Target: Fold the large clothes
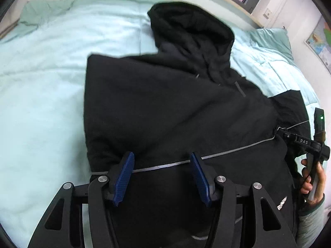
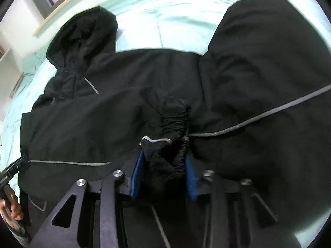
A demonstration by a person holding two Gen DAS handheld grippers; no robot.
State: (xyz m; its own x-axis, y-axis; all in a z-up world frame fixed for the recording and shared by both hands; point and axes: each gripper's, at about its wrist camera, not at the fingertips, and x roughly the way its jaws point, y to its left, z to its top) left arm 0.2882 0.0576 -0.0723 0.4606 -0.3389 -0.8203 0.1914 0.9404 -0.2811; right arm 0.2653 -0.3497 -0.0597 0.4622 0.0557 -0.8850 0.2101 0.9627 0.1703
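From the left wrist view, the black hooded jacket (image 1: 165, 103) lies spread on the bed (image 1: 41, 82), its pale green cover giving a broad, flat place for folding; the hood (image 1: 190, 35) points away toward the far edge, so the body lies lengthwise in front of the person. The left hand-held gripper (image 1: 162, 177) hovers over the jacket's near part, where a grey reflective stripe (image 1: 227, 150) crosses it. Its blue pads (image 1: 124, 177) stand moderately apart with nothing pinched between them, seemingly placed to take hold along that stripe. At the right edge a hand (image 1: 312, 181) holds the other tool. From the right wrist view, the right hand-held gripper (image 2: 163, 171) has a bunched sleeve cuff (image 2: 165, 150) between its blue pads, which appear to press on it from both sides at a medium width. The cuff sits over the middle of the jacket's body (image 2: 103, 113), probably so the sleeve lies inward and the outline narrows before the next fold.
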